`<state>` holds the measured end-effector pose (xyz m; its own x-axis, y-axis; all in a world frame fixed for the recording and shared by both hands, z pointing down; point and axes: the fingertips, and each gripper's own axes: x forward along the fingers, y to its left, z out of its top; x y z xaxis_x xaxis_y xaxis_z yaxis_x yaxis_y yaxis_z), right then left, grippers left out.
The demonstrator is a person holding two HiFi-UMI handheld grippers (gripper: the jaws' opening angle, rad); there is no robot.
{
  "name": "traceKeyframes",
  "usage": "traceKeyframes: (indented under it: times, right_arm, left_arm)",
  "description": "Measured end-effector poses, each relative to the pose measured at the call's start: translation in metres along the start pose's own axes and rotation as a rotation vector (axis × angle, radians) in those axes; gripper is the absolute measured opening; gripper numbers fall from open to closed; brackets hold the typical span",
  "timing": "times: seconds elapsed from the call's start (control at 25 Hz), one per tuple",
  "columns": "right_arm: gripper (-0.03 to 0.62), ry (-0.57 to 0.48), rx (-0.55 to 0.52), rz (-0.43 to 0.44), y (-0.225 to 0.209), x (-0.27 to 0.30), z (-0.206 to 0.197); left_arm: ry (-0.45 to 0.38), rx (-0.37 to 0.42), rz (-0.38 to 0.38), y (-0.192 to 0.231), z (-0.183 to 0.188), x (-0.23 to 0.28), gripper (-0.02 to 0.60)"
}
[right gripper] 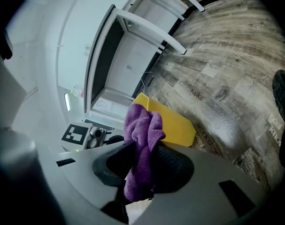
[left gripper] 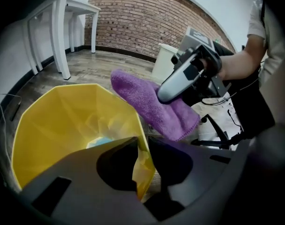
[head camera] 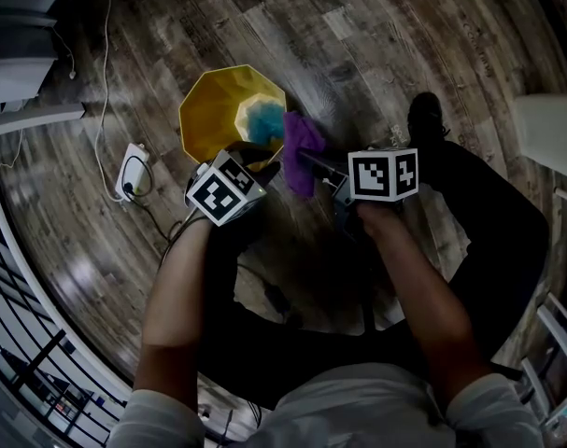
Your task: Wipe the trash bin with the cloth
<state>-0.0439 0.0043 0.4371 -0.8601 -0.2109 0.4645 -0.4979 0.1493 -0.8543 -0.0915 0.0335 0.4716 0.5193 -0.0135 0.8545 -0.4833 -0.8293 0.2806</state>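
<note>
A yellow faceted trash bin [head camera: 218, 110] stands on the wood floor with something blue [head camera: 262, 119] at its bottom. My left gripper [head camera: 255, 157] reaches down to the bin's near rim. In the left gripper view its jaws [left gripper: 142, 146] pinch the yellow wall [left gripper: 53, 125] between the pads. My right gripper [head camera: 308, 161] is shut on a purple cloth [head camera: 302, 146], held just right of the bin and above its rim. In the right gripper view the cloth [right gripper: 143, 125] bunches up out of the jaws [right gripper: 142, 158], with the bin [right gripper: 173, 123] behind it.
A white power adapter [head camera: 131, 171] with cables lies on the floor left of the bin. White desk legs [left gripper: 62, 32] and a white box [left gripper: 165, 60] stand beyond it, before a brick wall. A white shelf unit [right gripper: 133, 55] is nearby. The person's shoe [head camera: 425, 115] is at right.
</note>
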Motion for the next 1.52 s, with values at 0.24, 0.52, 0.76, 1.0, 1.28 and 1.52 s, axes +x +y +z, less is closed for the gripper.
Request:
traceKeyframes:
  times: [0.24, 0.52, 0.76, 1.0, 1.28, 1.52]
  right_arm:
    - [0.112, 0.012, -0.005, -0.001, -0.01, 0.01, 0.0]
    - [0.114, -0.026, 0.029, 0.03, -0.02, 0.016, 0.001]
    - [0.112, -0.037, 0.072, 0.025, -0.031, 0.021, -0.001]
    - [0.112, 0.006, 0.034, -0.055, -0.055, 0.036, -0.004]
    - [0.112, 0.041, 0.051, -0.101, -0.087, 0.058, -0.009]
    - [0.112, 0.075, 0.057, -0.134, -0.115, 0.079, -0.011]
  left_arm:
    - [-0.019, -0.022, -0.02, 0.0, 0.002, 0.001, 0.073]
    - [-0.033, -0.035, -0.016, 0.0, 0.004, 0.0, 0.074]
    - [-0.04, -0.035, -0.021, -0.001, 0.004, 0.001, 0.074]
    - [-0.039, -0.04, -0.023, -0.001, 0.004, 0.001, 0.074]
    - [-0.052, -0.044, -0.029, -0.002, 0.005, 0.002, 0.074]
    - [-0.058, -0.058, -0.027, -0.001, 0.007, -0.001, 0.074]
